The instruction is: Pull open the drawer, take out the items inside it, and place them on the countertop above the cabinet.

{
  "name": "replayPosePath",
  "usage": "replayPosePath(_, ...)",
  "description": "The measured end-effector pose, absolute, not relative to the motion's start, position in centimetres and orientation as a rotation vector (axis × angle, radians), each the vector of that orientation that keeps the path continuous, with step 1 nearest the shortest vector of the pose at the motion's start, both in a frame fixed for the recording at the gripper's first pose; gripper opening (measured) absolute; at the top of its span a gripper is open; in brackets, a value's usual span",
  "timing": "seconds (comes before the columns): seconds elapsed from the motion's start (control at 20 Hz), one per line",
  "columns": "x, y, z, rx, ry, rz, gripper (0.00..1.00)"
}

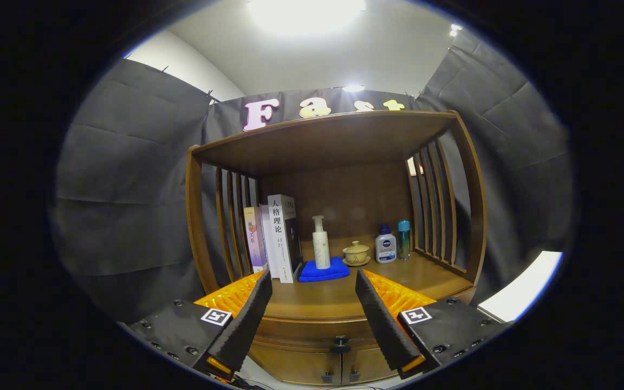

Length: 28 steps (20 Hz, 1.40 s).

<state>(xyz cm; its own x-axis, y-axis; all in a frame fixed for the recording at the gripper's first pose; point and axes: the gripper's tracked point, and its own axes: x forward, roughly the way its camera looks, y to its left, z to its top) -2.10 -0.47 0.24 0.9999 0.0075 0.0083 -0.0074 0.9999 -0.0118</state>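
Fingers (pixel 258 317) of the gripper (pixel 313 319) stand wide apart, gripping nothing, low in the frame. Between them, bottom centre, sits the closed drawer's dark knob (pixel 340 343), under the countertop (pixel 312 300). Best approach: descend, centre the knob between the pads, close, pull straight out.

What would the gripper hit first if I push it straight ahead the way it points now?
Probably the blue cloth with the white pump bottle on it, on the countertop. The open gripper has nothing between its fingers; depth is hard to judge.
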Motion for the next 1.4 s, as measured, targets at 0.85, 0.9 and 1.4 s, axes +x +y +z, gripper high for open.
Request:
replayPosePath(0.85, -1.5, -2.2, 0.8, 0.032, -0.027, 0.004, 0.98)
replayPosePath(0.9, -1.5, -2.6, 0.8, 0.035, -0.030, -0.004, 0.98)
replayPosePath(1.4, 1.4, -5.5, -4.1, 0.088, -0.007, -0.021, 0.98)
